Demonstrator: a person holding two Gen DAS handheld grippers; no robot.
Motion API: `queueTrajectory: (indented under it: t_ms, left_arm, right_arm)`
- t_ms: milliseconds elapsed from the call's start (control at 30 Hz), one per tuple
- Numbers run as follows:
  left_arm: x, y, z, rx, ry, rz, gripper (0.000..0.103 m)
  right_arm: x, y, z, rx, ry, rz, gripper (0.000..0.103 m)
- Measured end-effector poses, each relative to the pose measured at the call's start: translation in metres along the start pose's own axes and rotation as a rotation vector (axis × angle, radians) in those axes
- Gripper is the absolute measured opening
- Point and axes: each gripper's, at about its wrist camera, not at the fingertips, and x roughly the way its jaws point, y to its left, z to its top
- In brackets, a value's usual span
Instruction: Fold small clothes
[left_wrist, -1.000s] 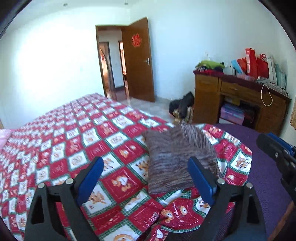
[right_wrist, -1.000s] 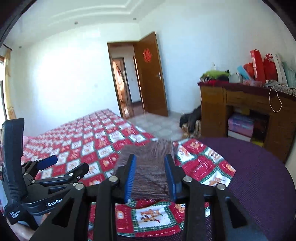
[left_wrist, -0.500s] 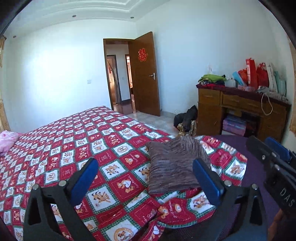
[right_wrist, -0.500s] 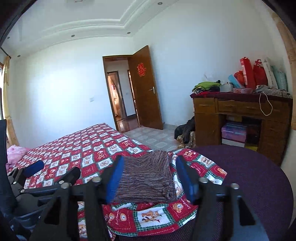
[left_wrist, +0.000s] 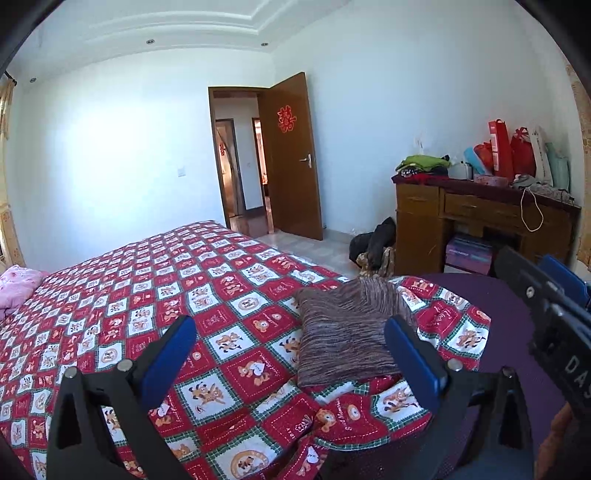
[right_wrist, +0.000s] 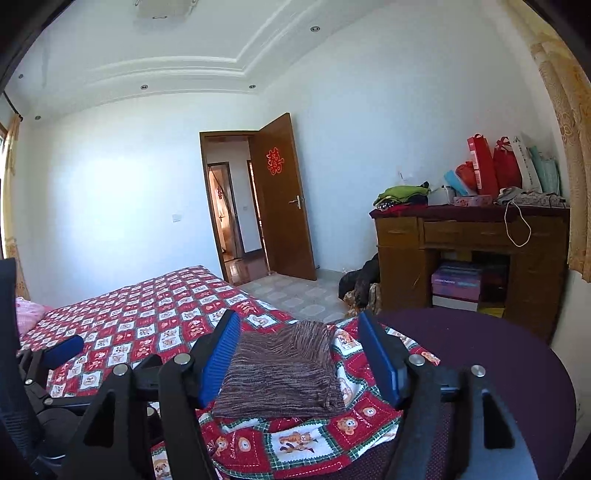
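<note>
A folded brown striped knit garment (left_wrist: 347, 332) (right_wrist: 284, 369) lies flat at the corner of the red patterned bedspread (left_wrist: 147, 302) (right_wrist: 140, 317). My left gripper (left_wrist: 291, 354) stands wide open, drawn back from the cloth, nothing between its blue pads. My right gripper (right_wrist: 299, 354) is opening; the garment shows between its fingers but lies beyond them, untouched. In the left wrist view the right gripper (left_wrist: 554, 295) shows at the right edge. The left gripper's blue pad (right_wrist: 64, 349) shows at the left of the right wrist view.
A purple round surface (right_wrist: 498, 354) lies under the bedspread corner at the right. A wooden desk (left_wrist: 480, 221) piled with clothes and red bags (left_wrist: 509, 151) stands by the wall. Dark bags (left_wrist: 373, 243) sit on the floor. An open door (left_wrist: 291, 155) stands behind. Pink cloth (left_wrist: 16, 284) lies far left.
Both grippers pulled back and tilted up, so more wall and ceiling show. The right gripper's jaws spread apart from around the folded garment. The left jaws widened slightly.
</note>
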Motion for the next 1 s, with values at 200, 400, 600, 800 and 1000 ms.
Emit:
queueTrajectory:
  t_ms: [200, 400, 600, 800, 1000]
  left_arm:
    - [0.0017, -0.0004, 0.0003, -0.009, 0.008, -0.003, 0.103]
    - [0.0009, 0.0006, -0.0001, -0.012, 0.006, 0.0, 0.103]
    - [0.0007, 0.0004, -0.0009, -0.011, 0.011, -0.001, 0.103]
    - [0.001, -0.0005, -0.0006, -0.01, 0.011, -0.001, 0.103]
    - [0.0011, -0.0003, -0.0004, -0.007, 0.008, 0.0, 0.103]
  right_arm:
    - [0.0013, -0.0029, -0.0009, 0.008, 0.005, -0.007, 0.067]
    - [0.0017, -0.0028, -0.0001, 0.021, 0.009, -0.013, 0.067]
    - [0.0005, -0.0029, 0.0001, 0.016, 0.002, -0.013, 0.068]
    - [0.0006, -0.0037, -0.0008, 0.026, 0.008, -0.014, 0.068]
    - [0.001, -0.0053, 0.0001, 0.029, 0.007, -0.014, 0.068]
